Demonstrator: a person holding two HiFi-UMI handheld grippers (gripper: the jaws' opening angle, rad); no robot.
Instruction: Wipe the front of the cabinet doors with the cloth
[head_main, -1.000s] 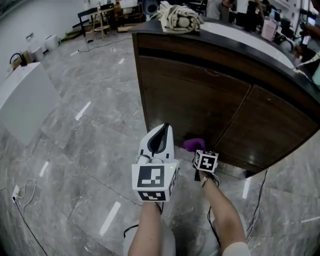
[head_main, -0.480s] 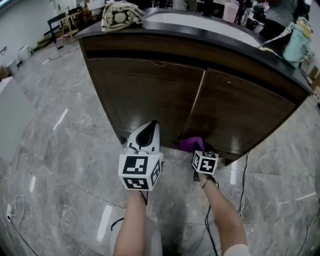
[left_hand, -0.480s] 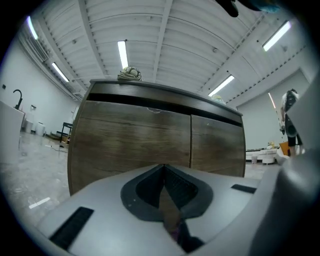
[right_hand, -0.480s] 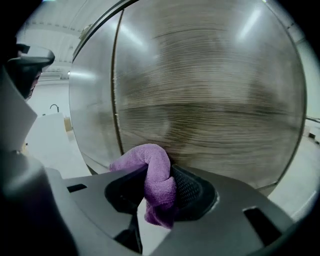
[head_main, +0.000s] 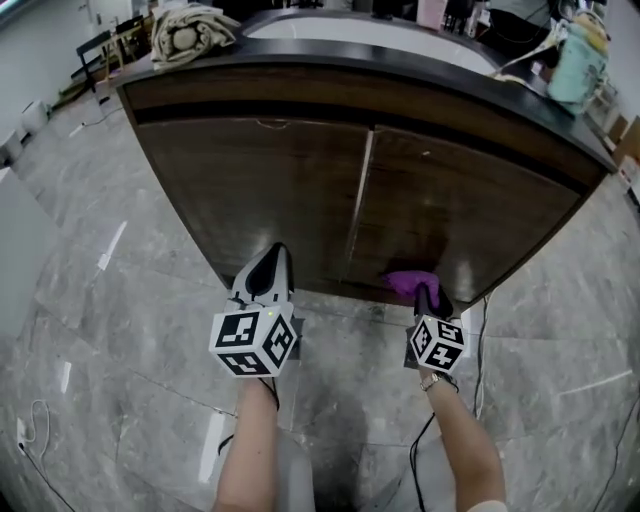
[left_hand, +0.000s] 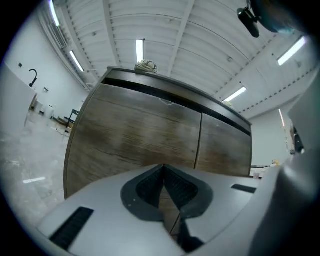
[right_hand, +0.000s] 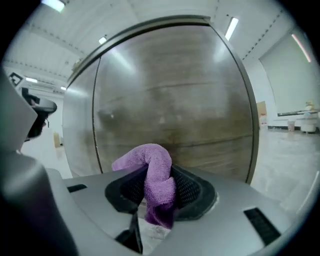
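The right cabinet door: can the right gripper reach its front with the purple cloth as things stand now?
Probably yes. The right gripper is shut on the purple cloth and points straight at the right cabinet door, low on its front. Nothing stands between them.

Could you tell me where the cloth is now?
In the head view, the cloth is clamped in the right claw, low before the right cabinet door.

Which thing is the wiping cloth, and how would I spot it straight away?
Find the dark wooden cabinet under the black countertop, then look low on its right door. There the right gripper pinches a small crumpled cloth between its jaws. It is the only bright purple thing, unlike the beige bundle up on the countertop.
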